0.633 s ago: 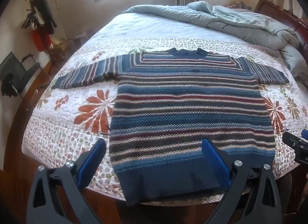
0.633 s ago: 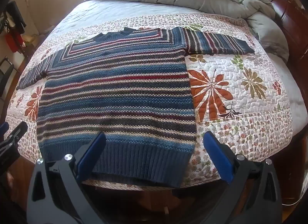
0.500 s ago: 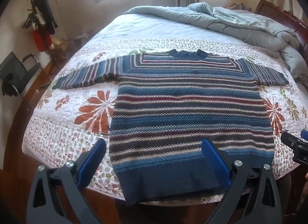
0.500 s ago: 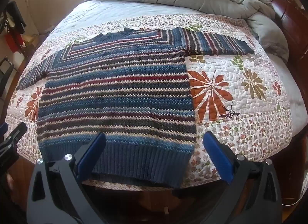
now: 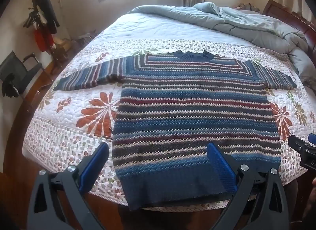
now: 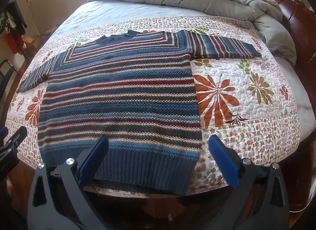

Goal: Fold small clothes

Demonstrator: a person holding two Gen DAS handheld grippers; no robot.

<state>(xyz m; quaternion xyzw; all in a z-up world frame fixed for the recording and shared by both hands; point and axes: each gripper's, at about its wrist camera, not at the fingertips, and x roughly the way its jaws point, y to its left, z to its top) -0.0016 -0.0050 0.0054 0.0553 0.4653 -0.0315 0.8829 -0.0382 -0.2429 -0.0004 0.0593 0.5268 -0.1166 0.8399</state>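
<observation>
Currently the striped sweater (image 5: 195, 111) lay flat on the flowered quilt (image 5: 65, 131), sleeves spread, hem at the near bed edge | left gripper (image 5: 158, 162) was spread wide above the hem's left corner | right gripper (image 6: 158, 158) was also spread wide, above the right corner, holding nothing.

The sweater (image 5: 195, 109) is a coarse, nubbly knit in matt wool-like yarn, its hem (image 6: 138, 168) a thicker ribbed band; the quilt (image 6: 246, 95) beneath it is stitched cotton-like cloth, puckered and dull (printed with leaves and flowers); the duvet (image 5: 246, 24) at the far end is soft, smooth, rumpled fabric; the bed frame (image 6: 302, 24) is dark, polished wood with a gloss; the left tongs (image 5: 158, 162) and the right tongs (image 6: 158, 160) have matt black plastic arms, blue pads (image 5: 221, 166) with a fine rough grain, and shiny metal screws (image 6: 70, 160).
</observation>
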